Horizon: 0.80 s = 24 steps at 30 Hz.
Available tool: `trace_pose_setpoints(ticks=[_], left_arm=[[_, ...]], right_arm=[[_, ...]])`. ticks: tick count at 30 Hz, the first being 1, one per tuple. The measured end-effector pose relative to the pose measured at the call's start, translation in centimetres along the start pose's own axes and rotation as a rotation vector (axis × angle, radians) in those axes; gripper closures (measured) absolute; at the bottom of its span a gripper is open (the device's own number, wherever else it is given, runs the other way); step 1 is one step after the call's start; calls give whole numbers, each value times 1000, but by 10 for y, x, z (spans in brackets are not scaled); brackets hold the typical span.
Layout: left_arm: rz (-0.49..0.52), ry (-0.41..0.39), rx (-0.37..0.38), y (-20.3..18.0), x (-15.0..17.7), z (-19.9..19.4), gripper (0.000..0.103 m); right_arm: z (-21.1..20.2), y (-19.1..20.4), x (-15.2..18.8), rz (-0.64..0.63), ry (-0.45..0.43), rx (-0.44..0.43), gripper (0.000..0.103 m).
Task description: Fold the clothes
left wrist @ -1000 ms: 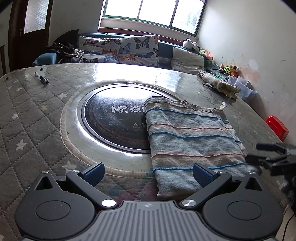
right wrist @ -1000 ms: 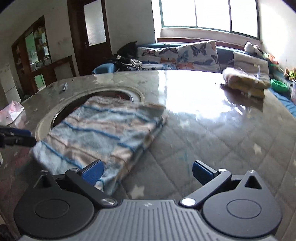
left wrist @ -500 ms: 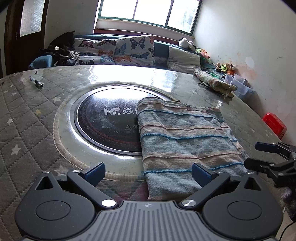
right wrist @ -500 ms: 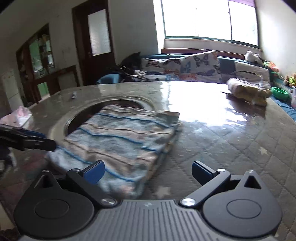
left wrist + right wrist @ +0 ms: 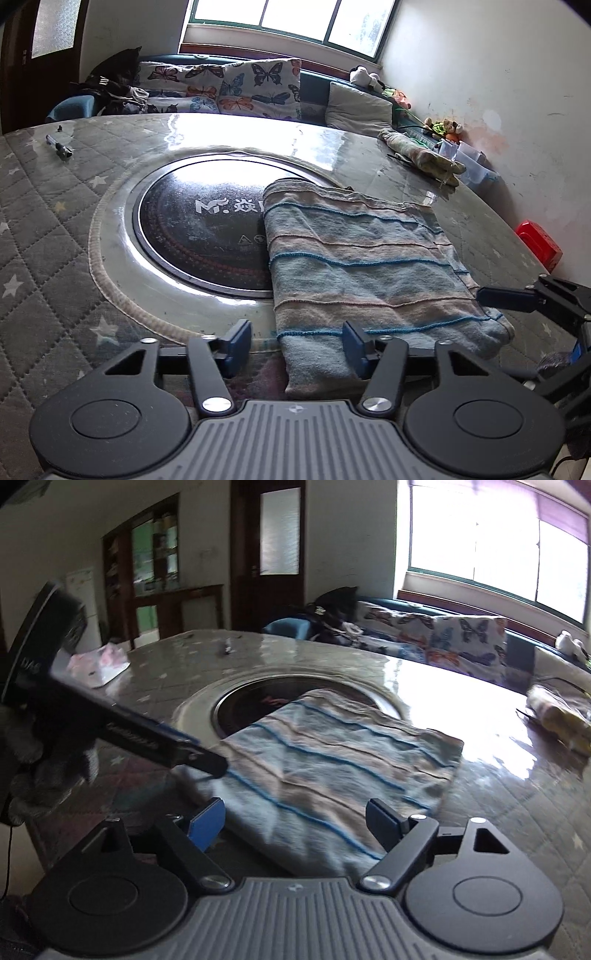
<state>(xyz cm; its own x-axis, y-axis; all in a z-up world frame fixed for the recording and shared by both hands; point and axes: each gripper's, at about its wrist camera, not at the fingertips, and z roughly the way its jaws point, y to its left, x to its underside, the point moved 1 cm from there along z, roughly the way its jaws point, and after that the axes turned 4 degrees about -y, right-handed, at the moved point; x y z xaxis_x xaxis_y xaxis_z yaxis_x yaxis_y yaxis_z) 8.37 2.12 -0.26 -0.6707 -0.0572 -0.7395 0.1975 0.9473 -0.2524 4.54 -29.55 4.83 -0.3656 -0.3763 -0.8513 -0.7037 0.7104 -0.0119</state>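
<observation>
Striped towel (image 5: 365, 266) folded on round table (image 5: 55, 229), covering recessed cooktop (image 5: 199, 229)

A round table (image 5: 44, 206) under a grey quilted, star-printed cover and a glossy clear sheet is seen across both views, with a dark round cooktop (image 5: 199, 236) sunk into its middle. A folded striped cloth (image 5: 365, 266) is laid flat at lower centre of the left wrist view, overlapping the cooktop's right edge. A pen (image 5: 59, 146) is seen at upper left, a second bundled cloth (image 5: 421, 157) at upper right, and a pink and white bag (image 5: 98, 662) at left in the right wrist view.
</observation>
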Motion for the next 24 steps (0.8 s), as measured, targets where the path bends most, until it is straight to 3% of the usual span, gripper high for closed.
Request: trace_pose_setpoints(ticks=[3,5,11,19,24], left_arm=[[-11,8,15,0,-1,0,59],[-18,13,26,0,-1,0,70],[-10,11,45,-1,-6,-3,86],[-31,22,93,3,-14,-5,90],[-57,25,107,6,-15,-5,90]], right_arm=[[5,9,-2,-27,11,-34,24],[11,18,-3,-54,21,-64,32],[27,44,-8,-148,38,-112,39],[51,71,-10,-249,55,-112,52],[55,77,-8,-276,45,-81,68]])
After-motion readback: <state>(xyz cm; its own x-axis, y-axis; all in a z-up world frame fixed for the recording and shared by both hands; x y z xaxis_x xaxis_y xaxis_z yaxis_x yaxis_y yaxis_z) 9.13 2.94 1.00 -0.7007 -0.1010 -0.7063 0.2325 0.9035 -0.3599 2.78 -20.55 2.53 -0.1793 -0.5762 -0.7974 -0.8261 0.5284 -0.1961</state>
